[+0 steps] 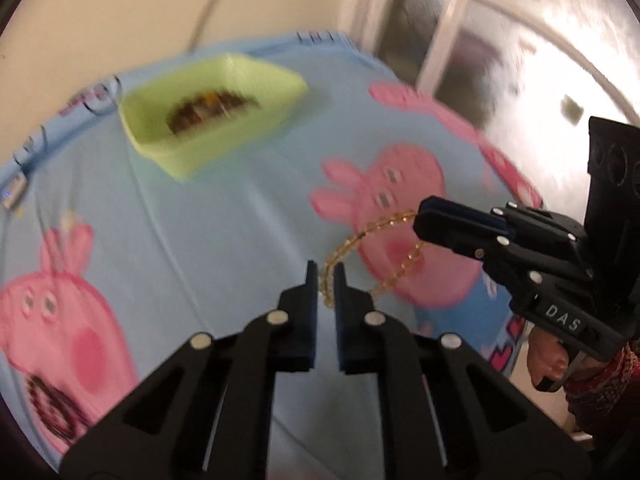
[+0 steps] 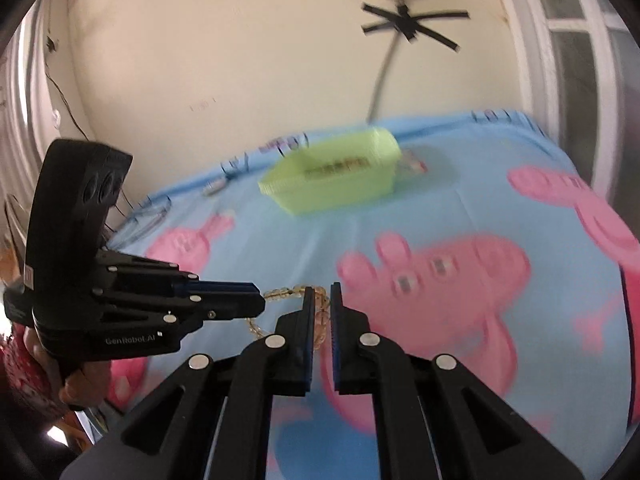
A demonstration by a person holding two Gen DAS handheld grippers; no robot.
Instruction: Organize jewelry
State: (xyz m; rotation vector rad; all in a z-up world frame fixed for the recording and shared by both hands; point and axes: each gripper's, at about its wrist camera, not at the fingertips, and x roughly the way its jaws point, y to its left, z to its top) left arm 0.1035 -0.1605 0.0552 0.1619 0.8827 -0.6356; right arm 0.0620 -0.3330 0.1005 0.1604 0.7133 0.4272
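Observation:
An amber bead bracelet (image 1: 360, 236) is held between both grippers above the blue sheet. In the left wrist view my left gripper (image 1: 325, 280) is shut on one side of the loop, with beads showing between its fingertips. My right gripper (image 1: 418, 220) comes in from the right, shut on the opposite side. The right wrist view shows the same: the bracelet (image 2: 282, 292) runs from the left gripper (image 2: 262, 304) to my right gripper (image 2: 321, 300). A light green tray (image 1: 212, 120) (image 2: 332, 184) with dark beaded jewelry inside sits farther back on the sheet.
A blue sheet (image 1: 192, 232) printed with pink cartoon pigs covers the surface. Another dark beaded piece (image 1: 52, 408) lies at its near left. A cream wall stands behind and a white door frame (image 1: 436, 40) to the right. A hand (image 1: 548, 360) in a red patterned sleeve holds the right gripper.

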